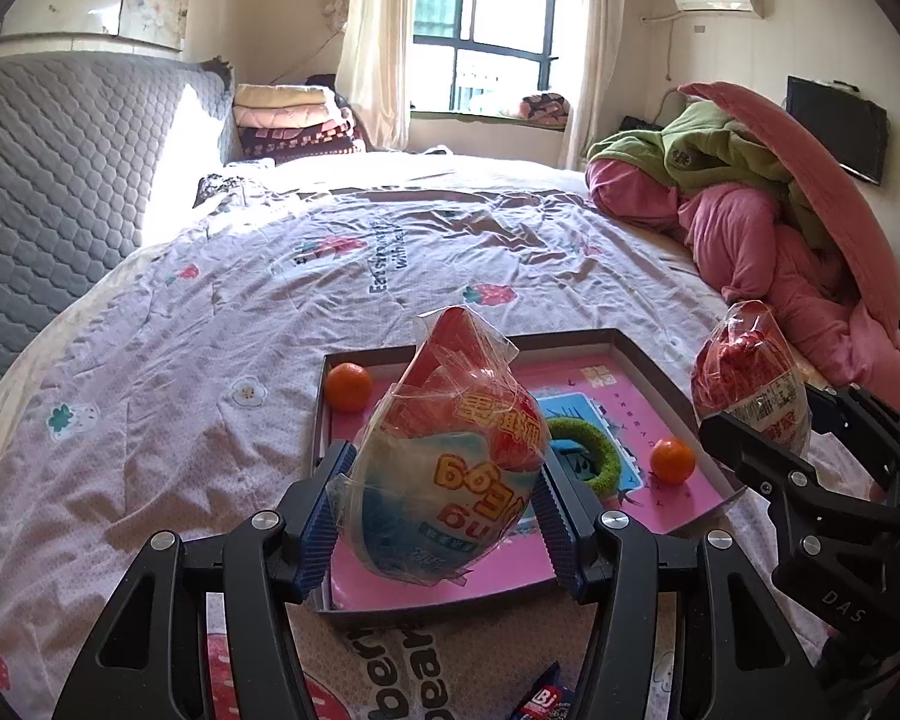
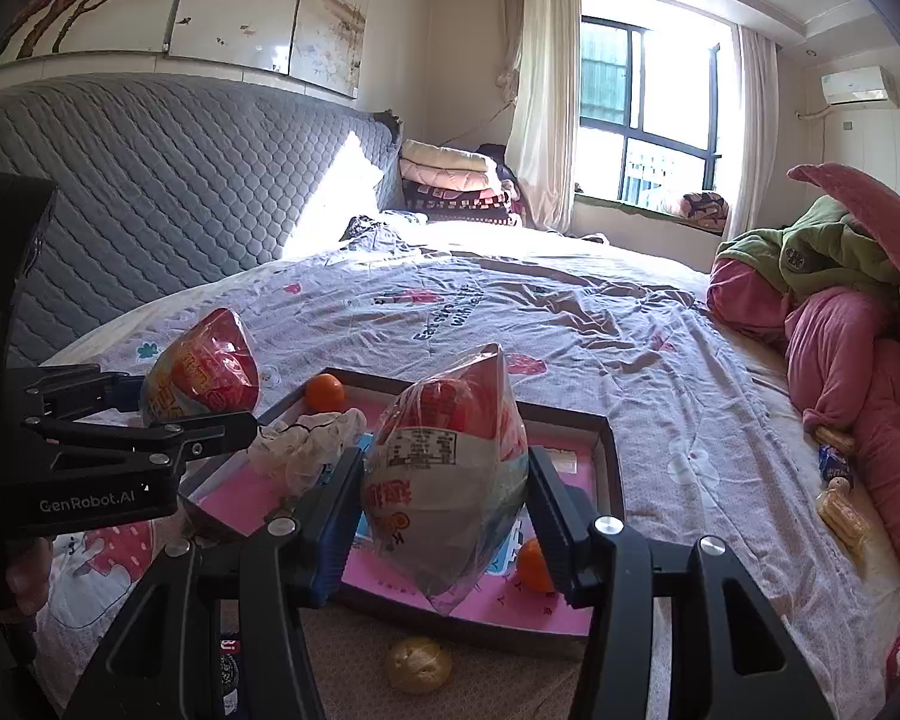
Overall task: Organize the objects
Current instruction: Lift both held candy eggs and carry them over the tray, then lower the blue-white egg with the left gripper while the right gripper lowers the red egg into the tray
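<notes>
My left gripper point(image 1: 444, 468) is shut on a plastic-wrapped red and blue toy egg point(image 1: 450, 420), held just above the shallow pink tray point(image 1: 648, 372) on the bed. At the right edge, my right gripper point(image 1: 768, 414) is shut on a second wrapped red egg point(image 1: 744, 360). In the right wrist view that gripper point(image 2: 444, 462) grips its egg point(image 2: 450, 420) by the sides over the tray point(image 2: 615, 468). The left gripper point(image 2: 192, 408) with its egg point(image 2: 204, 366) is at the left. Two oranges point(image 1: 348, 387) point(image 1: 672, 461) and a green ring point(image 1: 594, 456) lie in the tray.
A crumpled white plastic bag point(image 2: 312, 444) sits at the tray's left corner. A golden ball point(image 2: 419, 665) lies in front of the tray. Snack packets point(image 2: 837, 510) lie by the pink and green bedding heap point(image 2: 840, 330). A grey padded headboard point(image 2: 150, 192) stands at the left.
</notes>
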Motion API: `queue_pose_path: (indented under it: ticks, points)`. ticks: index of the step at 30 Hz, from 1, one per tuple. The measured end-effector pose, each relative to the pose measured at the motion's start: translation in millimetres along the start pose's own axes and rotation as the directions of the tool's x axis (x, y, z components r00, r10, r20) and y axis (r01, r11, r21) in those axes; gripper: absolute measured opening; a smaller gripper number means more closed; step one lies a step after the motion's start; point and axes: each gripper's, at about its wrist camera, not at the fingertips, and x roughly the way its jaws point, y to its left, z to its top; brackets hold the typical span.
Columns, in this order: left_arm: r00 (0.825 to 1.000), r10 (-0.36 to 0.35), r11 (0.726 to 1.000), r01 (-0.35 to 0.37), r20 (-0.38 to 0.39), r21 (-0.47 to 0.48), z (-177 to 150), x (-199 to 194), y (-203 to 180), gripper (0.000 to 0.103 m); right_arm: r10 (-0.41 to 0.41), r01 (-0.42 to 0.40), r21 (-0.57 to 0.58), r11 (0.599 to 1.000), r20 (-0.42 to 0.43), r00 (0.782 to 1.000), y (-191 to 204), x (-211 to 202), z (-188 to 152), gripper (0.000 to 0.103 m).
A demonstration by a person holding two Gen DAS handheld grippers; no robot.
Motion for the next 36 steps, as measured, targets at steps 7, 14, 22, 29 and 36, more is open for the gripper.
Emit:
queue_pose_path:
  ticks: [7, 14, 22, 29, 36]
  points:
    - [1.000, 0.018, 1.000, -0.017, 0.022, -0.018, 12.9, 2.3, 11.3, 0.060, -0.013, 0.013, -0.003, 1.000, 0.020, 1.000, -6.1, 4.6, 10.9, 0.053]
    - [0.999, 0.035, 0.999, -0.035, 0.025, -0.023, 21.2, 10.7, 18.1, 0.060, -0.020, 0.020, -0.012, 1.000, 0.032, 0.999, -13.3, 10.7, 22.5, 0.053]
    - [0.998, 0.056, 0.998, -0.056, 0.026, -0.023, 27.0, 22.0, 25.8, 0.060, -0.046, 0.047, -0.010, 0.999, 0.049, 0.998, -28.1, 19.0, 38.4, 0.053]
    - [0.998, 0.061, 0.998, -0.061, -0.002, -0.028, 19.9, 36.6, 29.2, 0.060, -0.052, 0.052, 0.014, 0.999, 0.000, 0.999, -38.8, 35.5, 27.9, 0.053]
    - [0.998, 0.058, 0.998, -0.059, -0.029, -0.021, 9.8, 46.7, 25.1, 0.060, -0.027, 0.027, 0.004, 1.000, -0.042, 0.999, -30.8, 47.2, 16.0, 0.053]
